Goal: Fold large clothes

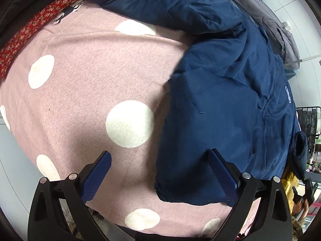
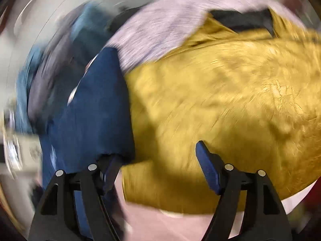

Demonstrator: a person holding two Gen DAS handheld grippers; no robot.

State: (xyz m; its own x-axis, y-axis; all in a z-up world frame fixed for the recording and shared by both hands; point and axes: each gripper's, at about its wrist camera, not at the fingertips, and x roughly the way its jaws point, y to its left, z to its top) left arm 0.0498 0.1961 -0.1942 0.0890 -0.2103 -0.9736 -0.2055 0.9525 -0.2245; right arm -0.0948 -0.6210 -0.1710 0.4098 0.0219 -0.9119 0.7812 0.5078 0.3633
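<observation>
A navy blue jacket (image 1: 230, 100) lies spread over the right part of a pink bedspread with white dots (image 1: 84, 84). My left gripper (image 1: 160, 158) points down at it, open; its right finger (image 1: 218, 164) hangs over the jacket's lower edge, its left finger over bare bedspread. The right wrist view is blurred. There my right gripper (image 2: 158, 156) stands open above a mustard yellow garment (image 2: 230, 100). A fold of the navy jacket (image 2: 96, 110) drapes against its left finger (image 2: 110, 170); the pads do not press on it.
A red flowered cloth (image 1: 30, 32) lies along the bedspread's far left edge. A grey garment (image 1: 280, 28) is heaped behind the jacket, and a black rack (image 1: 307, 120) stands at the right. A black strip (image 2: 240, 20) lies on the yellow garment. Pink bedspread (image 2: 160, 26) shows beyond.
</observation>
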